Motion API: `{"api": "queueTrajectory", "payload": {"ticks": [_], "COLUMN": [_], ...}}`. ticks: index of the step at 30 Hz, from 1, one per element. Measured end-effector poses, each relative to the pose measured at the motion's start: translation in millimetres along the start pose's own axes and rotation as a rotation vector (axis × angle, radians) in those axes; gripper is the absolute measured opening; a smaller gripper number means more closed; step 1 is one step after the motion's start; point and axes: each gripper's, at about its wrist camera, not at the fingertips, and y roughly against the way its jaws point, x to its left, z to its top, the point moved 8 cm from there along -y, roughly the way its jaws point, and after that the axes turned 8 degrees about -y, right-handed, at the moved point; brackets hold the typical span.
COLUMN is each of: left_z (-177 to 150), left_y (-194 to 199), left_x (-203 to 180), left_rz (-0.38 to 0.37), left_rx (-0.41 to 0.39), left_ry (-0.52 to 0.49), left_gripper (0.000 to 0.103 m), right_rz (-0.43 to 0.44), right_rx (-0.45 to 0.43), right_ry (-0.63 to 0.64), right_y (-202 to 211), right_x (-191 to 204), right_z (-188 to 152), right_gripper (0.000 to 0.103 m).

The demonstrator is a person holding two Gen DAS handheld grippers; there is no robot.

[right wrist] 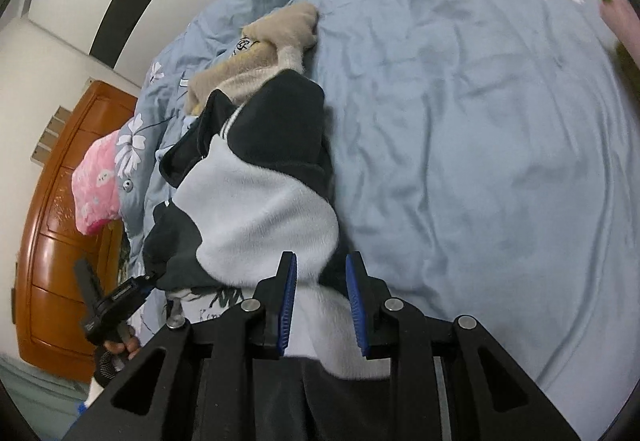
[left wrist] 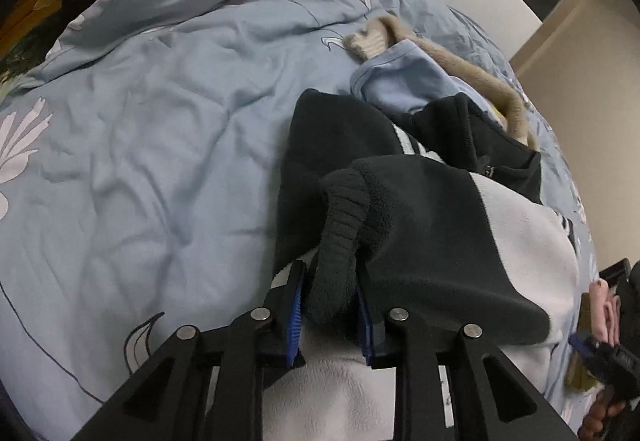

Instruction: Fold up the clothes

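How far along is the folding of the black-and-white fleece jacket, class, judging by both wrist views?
Done: the jacket lies bunched lengthwise on the blue quilt, one sleeve brought over its body. In hand: the left gripper grips the ribbed black cuff; the right gripper straddles the white hem. Left: no neat fold yet, and the beige garment and light blue garment lie crumpled beyond.

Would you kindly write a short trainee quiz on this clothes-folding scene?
1. True or false: the left gripper pinches the ribbed dark cuff of the black-and-white fleece jacket.
2. What lies under the clothes: (a) wooden table, (b) blue floral quilt, (c) carpet?
3. Fill in: the right gripper has ____ fleece between its fingers.

Key: 1 true; 2 b; 3 white.
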Motion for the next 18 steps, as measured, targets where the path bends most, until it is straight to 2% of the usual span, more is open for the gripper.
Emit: {"api": "queueTrajectory", "payload": {"ticks": [2, 4, 8, 11, 14, 17, 18], "left_z": [4, 12, 45, 52, 52, 51, 52], "left_y": [17, 36, 37, 8, -16, -36, -41], "left_x": [3, -1, -40, -65, -58, -48, -47], "left_rz": [0.013, 0.032, -0.005, -0.01, 0.019, 0.015, 0.021], "left_rx": [-0.032, -0.09, -0.127, -0.078, -0.037, 0.002, 0.009], "left_ry": [0.018, 0.007, -0.108, -0.217, -0.239, -0.222, -0.229], "left_gripper": [0.042, 0.044, 0.044, 0.044, 0.044, 0.044, 0.044], "right_rz": [-0.002, -0.002, -0.013, 0.007, 0.003, -0.06, -0.055], "right_rx": [-0.016, -0.042, -0.049, -0.013, 0.042, 0.07, 0.085], "right_ry": [0.039, 0.092, 0.133, 0.235, 0.362, 0.327, 0.29], "right_y": [0, 2, -10, -27, -51, -78, -86], "right_x": [12, 26, 46, 76, 94, 72, 65], "right_z": [11, 27, 50, 53, 50, 59, 62], "right_gripper": [0.026, 0.026, 0.026, 0.026, 0.026, 0.026, 0.026]}}
